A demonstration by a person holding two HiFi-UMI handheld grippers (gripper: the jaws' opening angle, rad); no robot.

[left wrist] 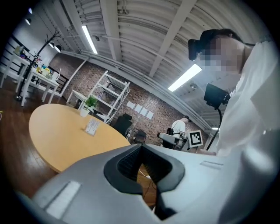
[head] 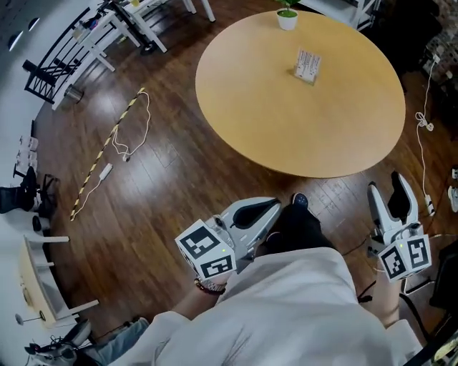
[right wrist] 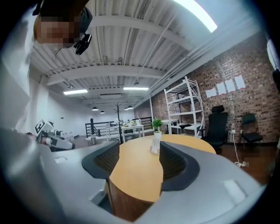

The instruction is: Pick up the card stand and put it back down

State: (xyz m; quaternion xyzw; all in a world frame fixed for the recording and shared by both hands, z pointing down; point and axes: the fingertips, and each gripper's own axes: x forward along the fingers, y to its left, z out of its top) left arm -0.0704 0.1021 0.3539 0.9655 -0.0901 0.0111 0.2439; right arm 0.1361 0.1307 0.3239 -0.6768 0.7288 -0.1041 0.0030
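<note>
The card stand (head: 308, 66) is a small clear holder with a printed card. It stands upright on the far side of the round wooden table (head: 286, 129), near a potted plant (head: 287, 14). It also shows far off in the left gripper view, card stand (left wrist: 92, 127), and between the right jaws' line of sight, card stand (right wrist: 155, 146). Both grippers hang low beside the person, off the table's near edge. My left gripper (head: 275, 205) has its tips together and holds nothing. My right gripper (head: 385, 182) stands open and empty, pointing at the table.
A cable and a striped stick (head: 107, 154) lie on the wooden floor at left. White racks (head: 86, 36) stand at the top left. Another cable (head: 424, 121) runs along the right. Office chairs (right wrist: 216, 124) and shelving stand beyond the table.
</note>
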